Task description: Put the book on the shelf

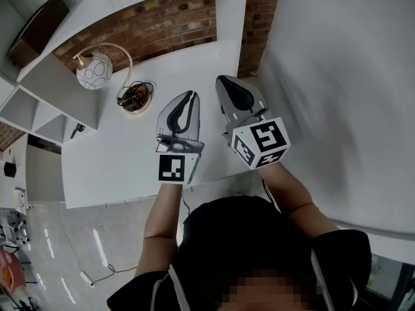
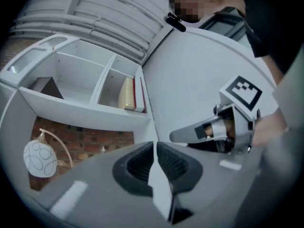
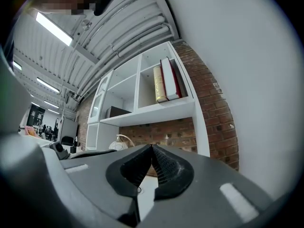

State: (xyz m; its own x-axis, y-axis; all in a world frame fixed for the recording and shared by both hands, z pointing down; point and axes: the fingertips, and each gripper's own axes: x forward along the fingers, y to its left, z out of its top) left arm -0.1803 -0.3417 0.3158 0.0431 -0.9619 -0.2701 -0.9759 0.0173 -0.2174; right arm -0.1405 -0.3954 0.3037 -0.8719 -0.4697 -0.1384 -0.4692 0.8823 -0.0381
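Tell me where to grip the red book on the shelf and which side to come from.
Grip the red book by its upper front corner, coming from the open front of the shelf. It stands upright with the cream book beside it, so probably only its front edge and top are free.

A globe lamp (image 1: 94, 70) on an arched arm is set on the white desk (image 1: 117, 161), backed by a brick wall (image 1: 162, 24).

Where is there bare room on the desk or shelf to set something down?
The desk is bare from its near edge up to the lamp and cable coil, which crowd the back by the brick wall. On the shelf there is room left of the two books and right of the dark box next door.
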